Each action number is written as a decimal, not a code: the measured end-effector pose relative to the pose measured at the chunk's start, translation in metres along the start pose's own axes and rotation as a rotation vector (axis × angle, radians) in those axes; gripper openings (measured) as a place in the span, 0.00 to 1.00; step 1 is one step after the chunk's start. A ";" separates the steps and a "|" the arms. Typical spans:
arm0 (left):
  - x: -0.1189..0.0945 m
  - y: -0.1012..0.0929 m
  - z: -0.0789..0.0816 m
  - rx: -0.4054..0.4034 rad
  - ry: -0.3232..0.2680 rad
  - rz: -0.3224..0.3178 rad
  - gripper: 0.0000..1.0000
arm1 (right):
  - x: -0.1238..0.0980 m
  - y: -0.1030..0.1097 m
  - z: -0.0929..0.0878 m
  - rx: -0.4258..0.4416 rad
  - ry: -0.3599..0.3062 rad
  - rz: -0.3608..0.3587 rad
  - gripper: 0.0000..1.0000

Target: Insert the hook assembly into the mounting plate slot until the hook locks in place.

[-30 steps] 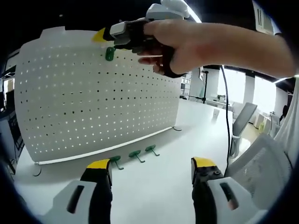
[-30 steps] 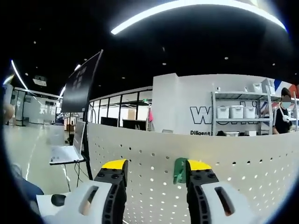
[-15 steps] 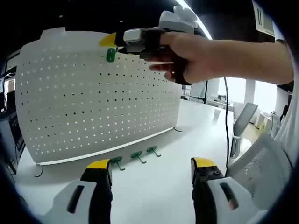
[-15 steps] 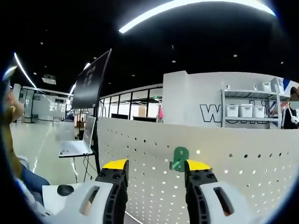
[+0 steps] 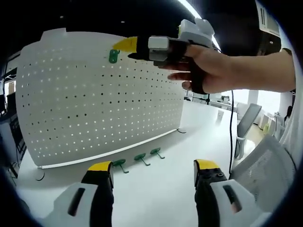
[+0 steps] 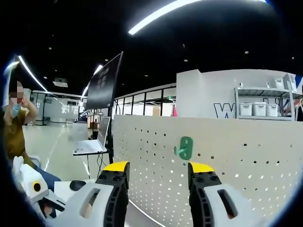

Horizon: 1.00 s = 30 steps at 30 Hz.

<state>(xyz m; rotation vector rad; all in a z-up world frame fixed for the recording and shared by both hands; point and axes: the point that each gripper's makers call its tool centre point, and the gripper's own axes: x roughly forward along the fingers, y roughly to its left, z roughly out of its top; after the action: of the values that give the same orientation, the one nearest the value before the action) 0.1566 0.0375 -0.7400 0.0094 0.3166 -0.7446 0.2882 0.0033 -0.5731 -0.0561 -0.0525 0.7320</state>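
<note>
A white pegboard (image 5: pixel 94 94) stands upright on the white table. A green hook (image 5: pixel 113 56) hangs near its top edge; the same green hook (image 6: pixel 184 147) shows on the pegboard (image 6: pixel 236 161) in the right gripper view. My right gripper (image 6: pixel 157 168) is open and stands a little back from it, nothing between its fingers. That right gripper (image 5: pixel 137 46) enters the left gripper view in a hand, its yellow tip just right of the hook. My left gripper (image 5: pixel 154 166) is open, low over the table. Three more green hooks (image 5: pixel 139 157) lie at the pegboard's foot.
The white table (image 5: pixel 156 198) runs on to the right past the pegboard. A white mesh chair (image 5: pixel 265 165) stands at the right. Behind the board are a dark screen on a stand (image 6: pixel 102 82), a laptop (image 6: pixel 90 144), shelving with bins (image 6: pixel 258 109), and a person (image 6: pixel 16 127) at left.
My right gripper has drawn back from the pegboard and to the right, leaving the green hook hanging on the board. The left gripper has stayed put.
</note>
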 end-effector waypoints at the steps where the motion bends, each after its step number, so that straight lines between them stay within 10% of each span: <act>1: 0.000 0.000 0.000 0.000 -0.001 0.000 0.71 | -0.004 0.001 -0.002 -0.002 0.006 0.007 0.48; 30: -0.003 -0.001 0.009 0.012 -0.008 -0.011 0.72 | -0.095 0.004 -0.082 0.043 0.171 0.032 0.55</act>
<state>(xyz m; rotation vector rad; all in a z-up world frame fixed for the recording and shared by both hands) 0.1564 0.0382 -0.7301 0.0157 0.3048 -0.7570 0.2206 -0.0597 -0.6576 -0.0785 0.1272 0.7575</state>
